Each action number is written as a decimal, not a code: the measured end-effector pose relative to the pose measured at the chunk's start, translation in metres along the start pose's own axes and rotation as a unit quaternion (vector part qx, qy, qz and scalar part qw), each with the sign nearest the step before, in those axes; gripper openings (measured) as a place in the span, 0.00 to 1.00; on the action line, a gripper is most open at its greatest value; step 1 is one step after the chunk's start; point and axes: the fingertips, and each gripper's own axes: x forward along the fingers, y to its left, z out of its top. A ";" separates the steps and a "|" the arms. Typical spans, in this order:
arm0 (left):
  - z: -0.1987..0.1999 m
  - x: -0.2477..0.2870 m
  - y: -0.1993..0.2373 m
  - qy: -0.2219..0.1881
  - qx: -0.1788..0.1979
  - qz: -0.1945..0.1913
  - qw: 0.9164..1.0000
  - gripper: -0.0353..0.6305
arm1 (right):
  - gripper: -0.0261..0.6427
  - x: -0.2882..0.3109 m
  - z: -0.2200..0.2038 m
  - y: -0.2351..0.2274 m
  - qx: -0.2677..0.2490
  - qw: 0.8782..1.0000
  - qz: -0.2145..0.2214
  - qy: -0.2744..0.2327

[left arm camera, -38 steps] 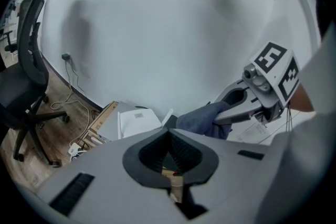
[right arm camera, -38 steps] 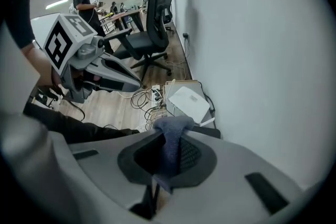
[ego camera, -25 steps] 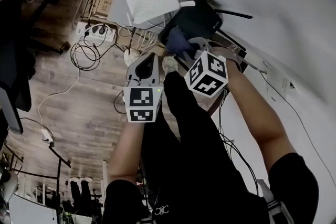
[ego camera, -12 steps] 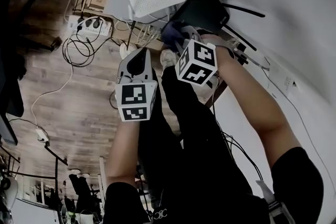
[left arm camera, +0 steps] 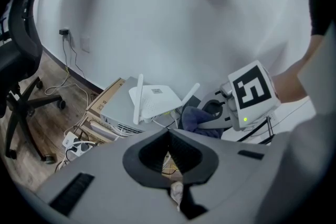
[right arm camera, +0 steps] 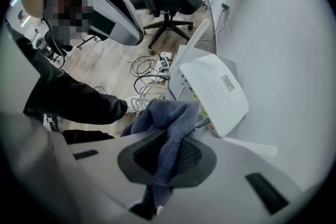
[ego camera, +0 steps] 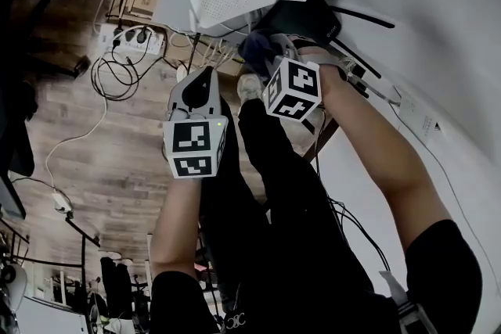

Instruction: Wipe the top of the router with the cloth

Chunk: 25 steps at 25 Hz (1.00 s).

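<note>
Cloth [right arm camera: 164,113] clamped in right gripper [right arm camera: 165,150] beside router [right arm camera: 215,93], per its view; left gripper [left arm camera: 168,138] closed.

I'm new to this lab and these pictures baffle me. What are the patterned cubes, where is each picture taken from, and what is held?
A person holds two hand tools, each with two jaws; the cubes are parts of them. One camera sits on the head, looking down; one rides on each tool. The right gripper pinches a blue cloth close to the white router, which sits on a grey box. The left gripper is shut, empty. Cables lie on the wooden floor.
</note>
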 end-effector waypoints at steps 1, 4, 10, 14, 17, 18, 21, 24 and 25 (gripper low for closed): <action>0.003 0.001 -0.001 -0.002 0.002 -0.001 1.000 0.05 | 0.06 0.000 -0.003 -0.004 0.000 1.000 -0.004 0.000; 0.008 0.004 -0.005 -0.004 0.007 -0.005 1.000 0.05 | 0.06 0.000 -0.014 -0.019 0.010 1.000 -0.014 0.008; 0.006 0.009 -0.010 0.000 0.009 -0.007 1.000 0.05 | 0.06 0.002 -0.038 -0.058 0.030 0.998 -0.048 0.034; 0.002 0.013 -0.018 0.005 0.008 -0.013 1.000 0.05 | 0.06 0.004 -0.058 -0.086 -0.009 0.993 -0.101 0.059; 0.004 0.015 -0.024 0.004 0.012 -0.019 1.000 0.05 | 0.06 0.004 -0.069 -0.104 -0.070 0.984 -0.143 0.080; 0.004 0.015 -0.025 0.005 0.014 -0.021 1.000 0.05 | 0.06 0.004 -0.071 -0.107 -0.089 0.980 -0.155 0.085; 0.003 0.017 -0.025 0.007 0.016 -0.022 1.000 0.05 | 0.06 0.006 -0.076 -0.116 -0.117 0.973 -0.173 0.093; 0.002 0.017 -0.023 0.009 0.015 -0.021 1.000 0.05 | 0.06 0.006 -0.083 -0.127 -0.123 0.969 -0.187 0.105; 0.001 0.017 -0.022 0.010 0.015 -0.020 1.000 0.05 | 0.06 0.007 -0.085 -0.131 -0.122 0.968 -0.192 0.109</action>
